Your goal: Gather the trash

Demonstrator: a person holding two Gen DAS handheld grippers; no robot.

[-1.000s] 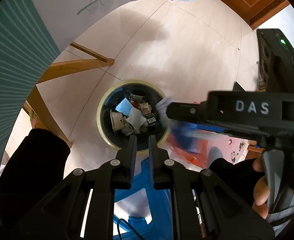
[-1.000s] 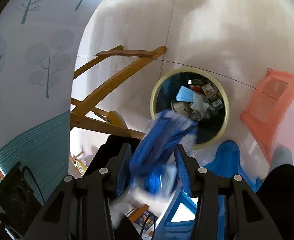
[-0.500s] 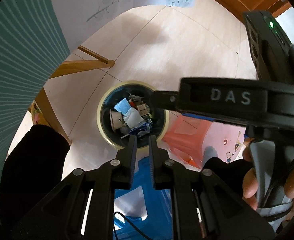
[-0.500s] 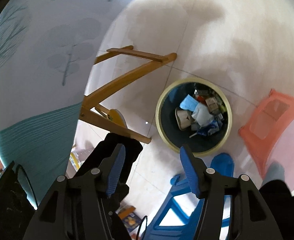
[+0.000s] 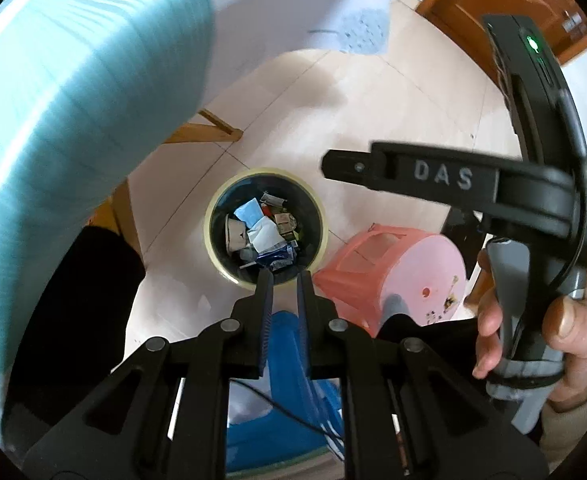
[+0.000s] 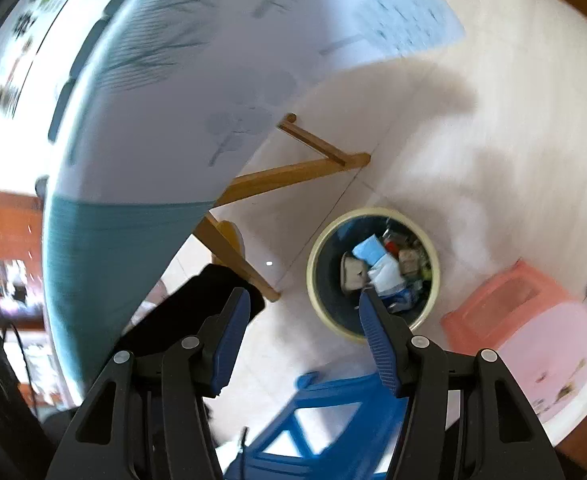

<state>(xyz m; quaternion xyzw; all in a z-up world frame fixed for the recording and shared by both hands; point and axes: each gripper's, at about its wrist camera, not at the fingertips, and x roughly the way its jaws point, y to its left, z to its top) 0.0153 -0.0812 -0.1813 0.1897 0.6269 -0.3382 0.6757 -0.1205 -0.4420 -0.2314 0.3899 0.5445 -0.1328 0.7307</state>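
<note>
Your right gripper (image 6: 303,300) stands wide open and empty above the floor, its right finger overlapping the bin (image 6: 373,274) rim in view. Your left gripper (image 5: 283,278) is nearly closed, holding nothing, just short of the bin (image 5: 265,226). The trash (image 5: 263,236) lies inside; the blue wrapper (image 5: 275,254), somewhat blurred, seems uppermost.

Left fingers (image 5: 263,300) nearly closed, right fingers (image 6: 233,320) spread.
</note>
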